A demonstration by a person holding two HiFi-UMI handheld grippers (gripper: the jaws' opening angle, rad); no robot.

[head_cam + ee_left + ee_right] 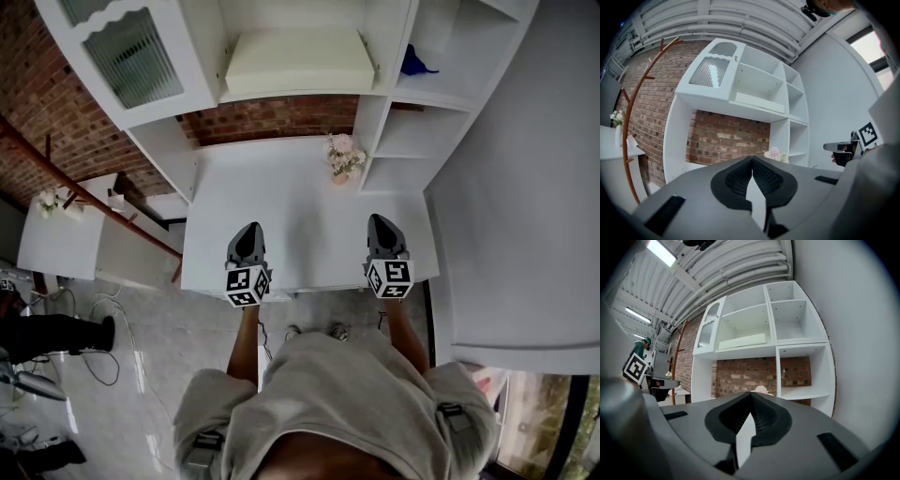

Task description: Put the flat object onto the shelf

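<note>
**Head view: both grippers empty at the desk, flat object lying on the shelf**

At the front edge of the desk [300,234] the person stands with the left gripper [248,230] and the right gripper [381,223] held level, side by side just over the near edge. Both point toward the shelving. Each gripper view shows its jaws clenched pad against pad with nothing between them, which reads as hands at rest rather than readied for a grasp.

Farther across the desk, near its back right corner, stands a small vase of flowers [343,161], clear of both grippers. Behind the desk is a brick wall [272,117]. Straight above the desk's back edge runs the shelf [281,95], part of a white shelf unit.

The flat object [298,58], a pale cream slab, lies flat on that shelf. It fills most of the shelf's width and is well apart from either gripper. Above the desk's left side is a ribbed glass door [131,56]. Above its right side, in a side compartment, sits a blue thing [415,62] too small to identify.

From this the placing appears done, and the grippers hang low because nothing is left to carry.
</note>
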